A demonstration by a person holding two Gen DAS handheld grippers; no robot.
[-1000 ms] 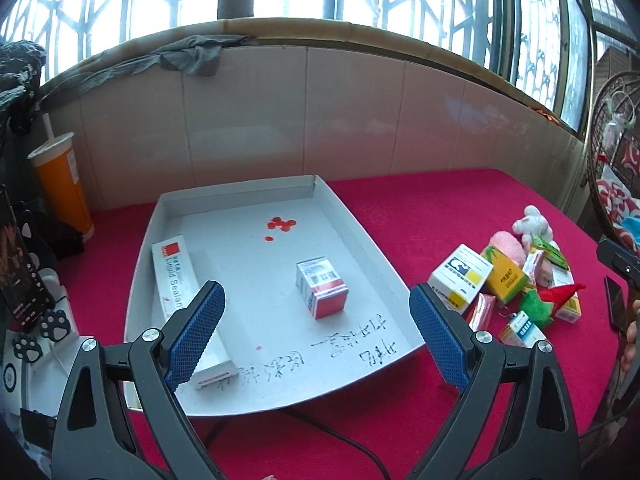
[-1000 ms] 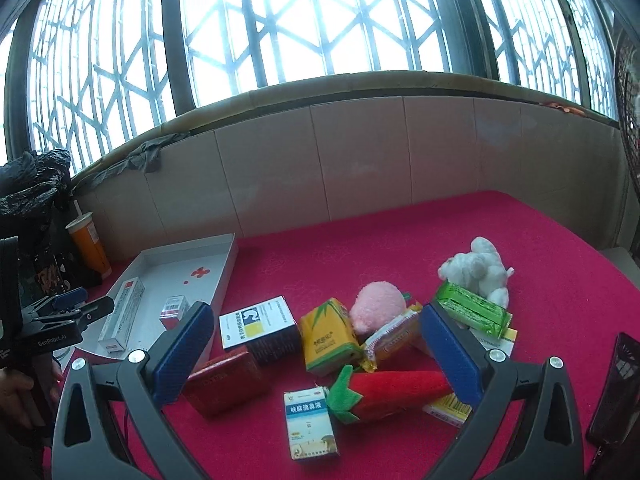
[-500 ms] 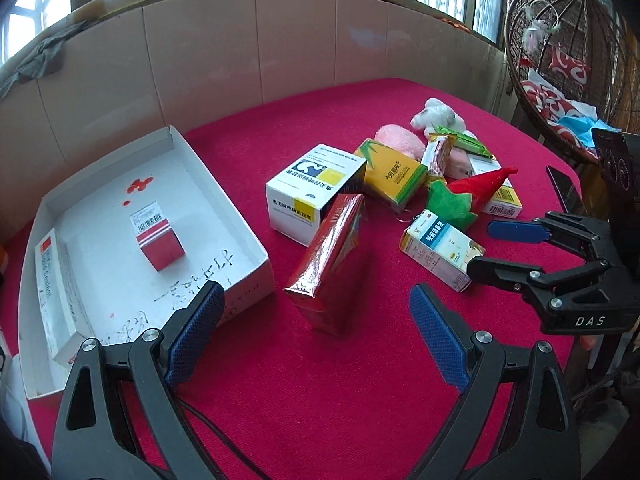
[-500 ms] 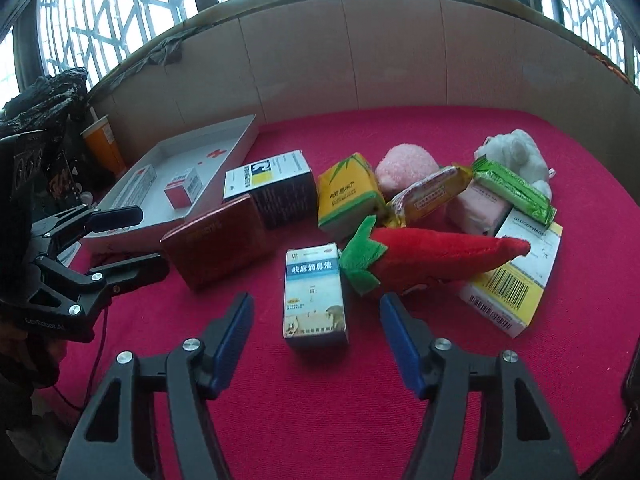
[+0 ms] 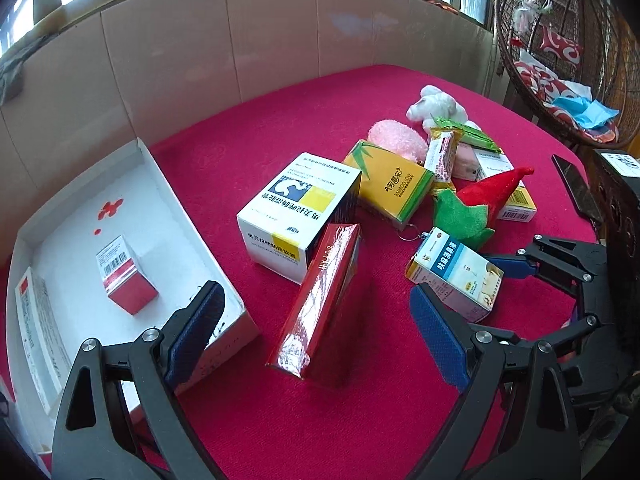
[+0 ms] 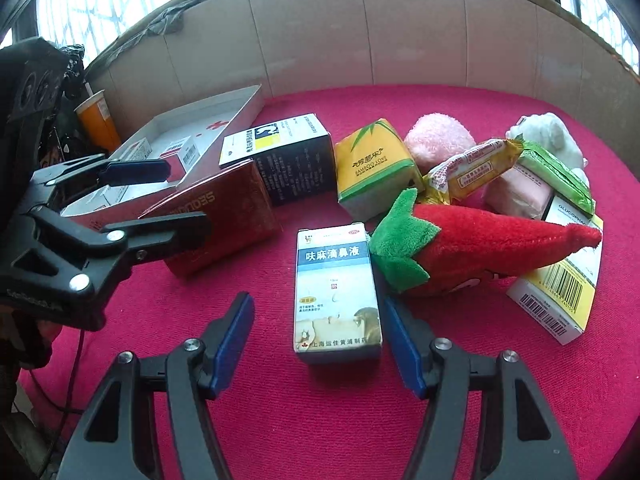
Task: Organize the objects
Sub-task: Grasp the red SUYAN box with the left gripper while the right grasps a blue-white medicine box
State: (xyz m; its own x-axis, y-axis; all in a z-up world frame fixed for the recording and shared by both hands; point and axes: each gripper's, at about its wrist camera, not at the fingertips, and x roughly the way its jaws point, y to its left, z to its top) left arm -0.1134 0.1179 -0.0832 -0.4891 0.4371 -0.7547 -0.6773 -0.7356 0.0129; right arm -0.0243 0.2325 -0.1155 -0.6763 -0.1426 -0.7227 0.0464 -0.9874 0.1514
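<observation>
So, the right gripper point(image 6: 316, 344) is spread wide with nothing in it, low over the red cloth and straddling the small blue-and-white medicine carton point(image 6: 337, 294) lying flat there. Its right pad looks just about at the carton's edge and the left pad is well off it, so nothing is pinched yet. My guess is that's the next pick.

The left gripper point(image 5: 316, 336) is also wide open and empty, lined up on the glossy dark-red flat box point(image 5: 320, 300), which stands on its long edge leaning against the big white carton with the blue and yellow panels point(image 5: 300, 212). The jaws sit either side of its near end but aren't touching it.

Progress-wise it's early days, I'd say. The shallow white cardboard tray point(image 5: 168, 184) only holds two things: a small red-and-white barcode box point(image 5: 124, 276) in the middle and a long white carton point(image 5: 36, 328) along its far-left wall.

Everything else is in a heap on the red-covered counter point(image 5: 320, 420):
- yellow bamboo-print tissue pack point(image 6: 372, 168)
- red plush chili with green top point(image 6: 472, 248)
- pink fluffy ball point(image 6: 438, 140)
- white plush toy point(image 6: 552, 132)
- yellow snack wrapper point(image 6: 468, 170)
- green wrapper point(image 6: 556, 176)
- pale pink packet point(image 6: 516, 196)
- white-and-yellow barcode carton point(image 6: 560, 292), partly under the chili

So two in, roughly eleven out, assuming the tray is where it all goes, which I can't be sure of.
</observation>
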